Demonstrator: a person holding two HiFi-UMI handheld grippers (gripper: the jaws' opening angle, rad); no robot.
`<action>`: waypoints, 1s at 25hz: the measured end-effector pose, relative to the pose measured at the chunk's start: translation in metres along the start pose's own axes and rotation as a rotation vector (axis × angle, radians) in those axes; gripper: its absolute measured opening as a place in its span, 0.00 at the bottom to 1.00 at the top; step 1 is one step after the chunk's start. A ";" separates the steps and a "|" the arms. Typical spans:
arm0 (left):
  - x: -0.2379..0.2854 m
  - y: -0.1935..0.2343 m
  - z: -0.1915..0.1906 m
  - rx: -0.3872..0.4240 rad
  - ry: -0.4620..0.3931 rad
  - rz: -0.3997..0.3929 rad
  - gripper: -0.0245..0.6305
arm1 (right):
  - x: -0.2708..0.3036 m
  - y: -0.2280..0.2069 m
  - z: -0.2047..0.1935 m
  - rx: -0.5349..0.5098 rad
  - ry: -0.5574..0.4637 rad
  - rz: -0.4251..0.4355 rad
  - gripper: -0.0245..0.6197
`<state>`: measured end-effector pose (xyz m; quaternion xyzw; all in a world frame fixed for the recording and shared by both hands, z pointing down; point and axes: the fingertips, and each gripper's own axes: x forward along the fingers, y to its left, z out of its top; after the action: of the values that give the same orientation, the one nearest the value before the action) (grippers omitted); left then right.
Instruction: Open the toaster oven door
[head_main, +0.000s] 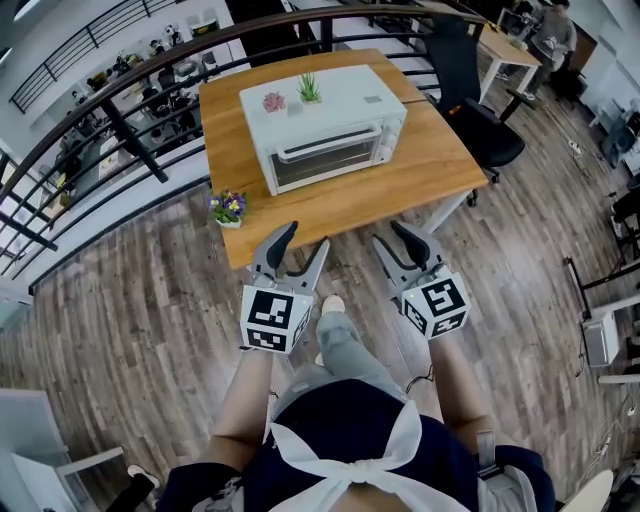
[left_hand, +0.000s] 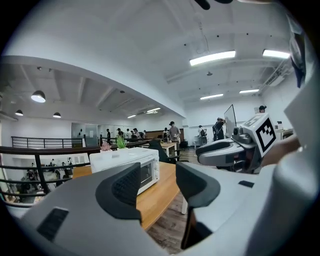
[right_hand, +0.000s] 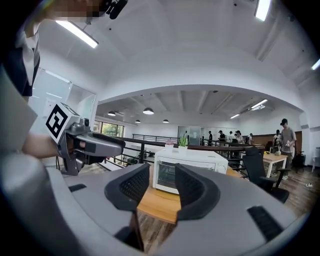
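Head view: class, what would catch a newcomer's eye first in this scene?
The white toaster oven sits shut on the wooden table, two small plants on its top. Nearer the camera, the left gripper and right gripper point toward it, both open and empty.

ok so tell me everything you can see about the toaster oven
The toaster oven is a white, boxy, metal-looking unit standing upright on the wooden table, its front turned toward the person. The glass door is shut, with a bar handle along its top edge and a control panel to the door's right. A small pink potted plant and a green potted plant sit on its top. Nothing else touches it.
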<state>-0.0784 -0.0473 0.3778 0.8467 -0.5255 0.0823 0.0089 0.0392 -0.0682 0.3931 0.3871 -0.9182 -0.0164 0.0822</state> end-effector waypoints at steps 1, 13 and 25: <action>0.005 0.003 -0.001 0.019 0.006 0.000 0.36 | 0.005 -0.004 0.001 -0.017 0.002 0.001 0.30; 0.058 0.053 -0.002 0.122 0.129 0.042 0.43 | 0.062 -0.055 0.016 -0.155 0.038 0.008 0.37; 0.108 0.087 -0.012 0.215 0.269 0.038 0.43 | 0.121 -0.082 0.009 -0.249 0.126 0.059 0.37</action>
<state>-0.1104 -0.1805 0.3995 0.8140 -0.5238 0.2509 -0.0128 0.0126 -0.2127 0.3936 0.3472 -0.9130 -0.1036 0.1876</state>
